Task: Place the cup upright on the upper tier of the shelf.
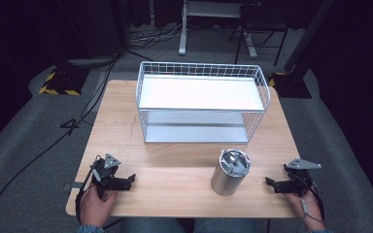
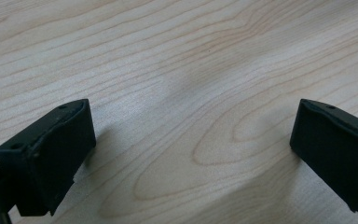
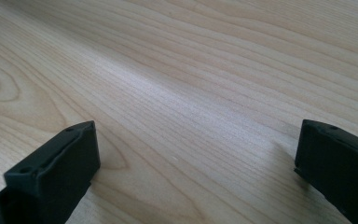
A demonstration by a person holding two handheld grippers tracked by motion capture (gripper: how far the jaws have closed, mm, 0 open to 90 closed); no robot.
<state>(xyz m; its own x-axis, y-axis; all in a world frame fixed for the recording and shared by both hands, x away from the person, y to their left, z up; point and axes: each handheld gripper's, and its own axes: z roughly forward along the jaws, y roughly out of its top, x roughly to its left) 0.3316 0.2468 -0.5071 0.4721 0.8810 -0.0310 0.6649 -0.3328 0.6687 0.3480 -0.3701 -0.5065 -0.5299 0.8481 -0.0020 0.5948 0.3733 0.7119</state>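
Steel canister point(image 1: 230, 172) stands upright on the wooden table point(image 1: 175, 160), front-right of centre, lid on top with a shiny fitting. It sits just in front of the white wire rack point(image 1: 201, 102), which has a white upper shelf and a lower tier open toward the person. Likely staged there so it can go straight forward into the rack; that's my read, not something visible.

Right gripper point(image 1: 272, 183) is nearest the canister, just to its right, apart from it, jaws pointing left toward it. Low on the table near the front edge, the person's right hand point(image 1: 308, 206) behind it, cable trailing back. Right gripper view: both black jaws spread wide, bare wood grain between them, nothing held.

Left gripper point(image 1: 128, 179) is well apart from the canister, at the front-left of the table, jaws pointing right. Left hand point(image 1: 97, 201) wraps the handle from below, grey three-cornered plate on top. Left gripper view: jaws wide apart too, only tabletop between them, empty.

Both tools low, roughly level, facing inward from opposite sides. Looks like a ready pose. Judgement: nothing started on the canister yet. Right side has the short reach. Smooth round steel wall could slip in a two-jaw pinch, so square the grip across the body.
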